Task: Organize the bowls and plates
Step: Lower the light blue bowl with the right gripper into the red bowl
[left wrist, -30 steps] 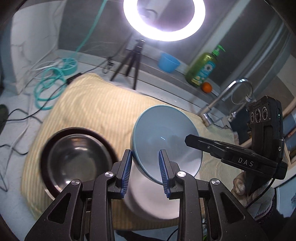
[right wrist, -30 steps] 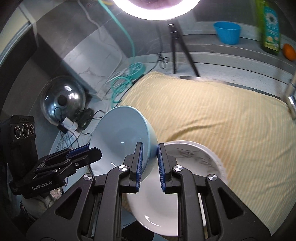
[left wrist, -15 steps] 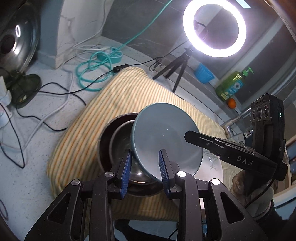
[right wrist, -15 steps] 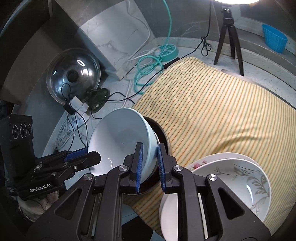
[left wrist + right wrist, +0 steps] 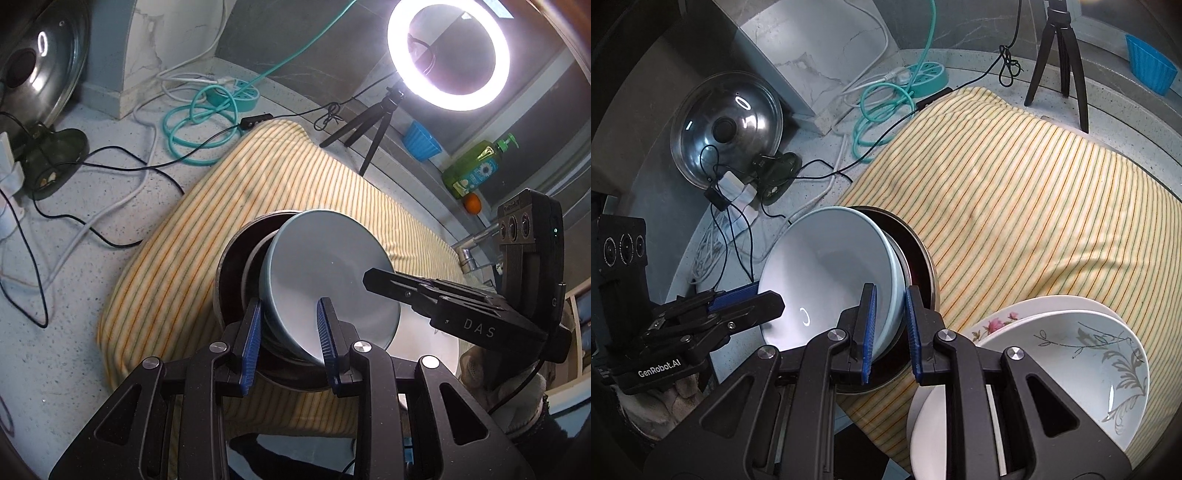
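A pale blue bowl (image 5: 328, 273) hangs tilted, held by its rim from two sides. My left gripper (image 5: 288, 334) is shut on the near rim, one pad outside and one inside. My right gripper (image 5: 888, 325) is shut on the opposite rim; it shows in the left wrist view as the right gripper (image 5: 406, 291). The blue bowl (image 5: 827, 273) sits partly inside a steel bowl (image 5: 253, 262), which is nested in a dark bowl (image 5: 227, 284). A white bowl with a grey leaf pattern (image 5: 1071, 358) rests on a flowered plate (image 5: 997, 321) to the right.
Everything stands on a yellow striped cloth (image 5: 1015, 184) over a speckled counter (image 5: 55, 350). A ring light on a tripod (image 5: 448, 55), teal cable coils (image 5: 199, 125), a pot lid (image 5: 727, 129), a blue cup (image 5: 423, 142), a soap bottle (image 5: 474, 170) and a faucet (image 5: 476, 243) line the far side.
Both grippers have carried the blue bowl leftward and down, from above the white plates to the steel and dark bowls. Their grips have not changed.
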A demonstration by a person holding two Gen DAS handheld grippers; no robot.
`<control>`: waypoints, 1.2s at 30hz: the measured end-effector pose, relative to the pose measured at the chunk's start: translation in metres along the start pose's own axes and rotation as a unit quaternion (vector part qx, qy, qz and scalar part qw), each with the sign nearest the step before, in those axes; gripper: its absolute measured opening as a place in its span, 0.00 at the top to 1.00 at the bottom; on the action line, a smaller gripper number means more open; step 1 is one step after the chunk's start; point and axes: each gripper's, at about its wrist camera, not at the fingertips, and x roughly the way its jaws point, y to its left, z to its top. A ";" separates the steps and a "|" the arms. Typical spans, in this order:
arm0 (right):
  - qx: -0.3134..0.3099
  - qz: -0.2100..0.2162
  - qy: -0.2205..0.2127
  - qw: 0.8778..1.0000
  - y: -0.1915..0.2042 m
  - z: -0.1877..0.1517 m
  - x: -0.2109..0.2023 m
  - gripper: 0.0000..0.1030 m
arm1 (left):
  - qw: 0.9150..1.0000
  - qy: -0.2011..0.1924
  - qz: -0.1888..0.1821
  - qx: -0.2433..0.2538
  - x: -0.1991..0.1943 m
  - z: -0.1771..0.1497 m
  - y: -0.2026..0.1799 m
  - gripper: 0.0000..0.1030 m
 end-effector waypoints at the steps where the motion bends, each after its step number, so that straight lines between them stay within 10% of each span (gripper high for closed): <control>1: 0.000 0.000 0.001 1.000 0.000 0.001 0.001 0.84 | 1.000 0.001 0.002 0.001 0.001 0.000 0.000 0.74; 13: 0.003 0.003 -0.014 1.000 -0.002 0.000 -0.008 0.63 | 1.000 -0.005 0.010 -0.005 -0.001 -0.001 0.006 0.74; 36: 0.047 0.027 -0.022 0.998 -0.025 -0.012 -0.023 0.63 | 1.000 -0.019 -0.006 -0.024 -0.003 -0.008 0.021 0.74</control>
